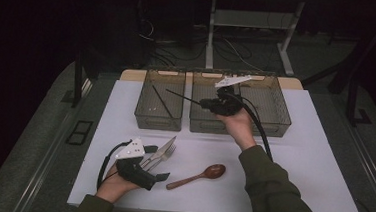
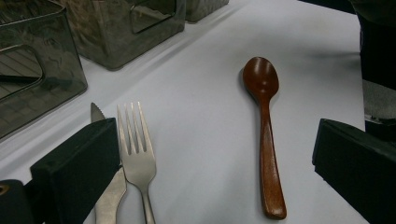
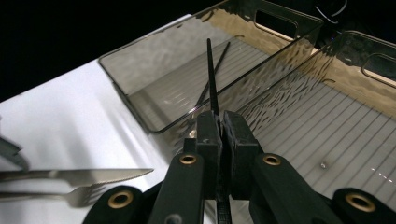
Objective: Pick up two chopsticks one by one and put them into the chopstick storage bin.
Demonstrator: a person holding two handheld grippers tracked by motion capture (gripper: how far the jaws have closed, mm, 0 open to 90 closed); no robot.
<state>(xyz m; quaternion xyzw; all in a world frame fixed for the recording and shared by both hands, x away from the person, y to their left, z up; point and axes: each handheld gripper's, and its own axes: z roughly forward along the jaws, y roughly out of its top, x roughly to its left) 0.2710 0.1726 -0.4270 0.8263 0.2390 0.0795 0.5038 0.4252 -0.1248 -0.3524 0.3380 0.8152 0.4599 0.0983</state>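
The right gripper (image 3: 219, 126), jaws clamped on a black chopstick (image 3: 212, 77), holds it above the left bin (image 1: 159, 115), its long axis pointing toward what appears to be a second chopstick (image 1: 161, 101) inside; the left gripper (image 1: 158, 163) rests open.

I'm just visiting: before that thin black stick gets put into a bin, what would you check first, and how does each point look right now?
1. Right gripper shut on the black chopstick: ok.
2. Chopstick tip aimed at the left bin, where another chopstick already lies: ok.
3. Chopstick still above the bin's floor, not resting in it: ok, not yet released.
4. Left gripper open and out of the way near the table's front edge: ok.
5. Knife, fork and wooden spoon lying flat on the white table, waiting: ok.
6. Whether the chopstick will clear the wall between the bins: cannot tell.
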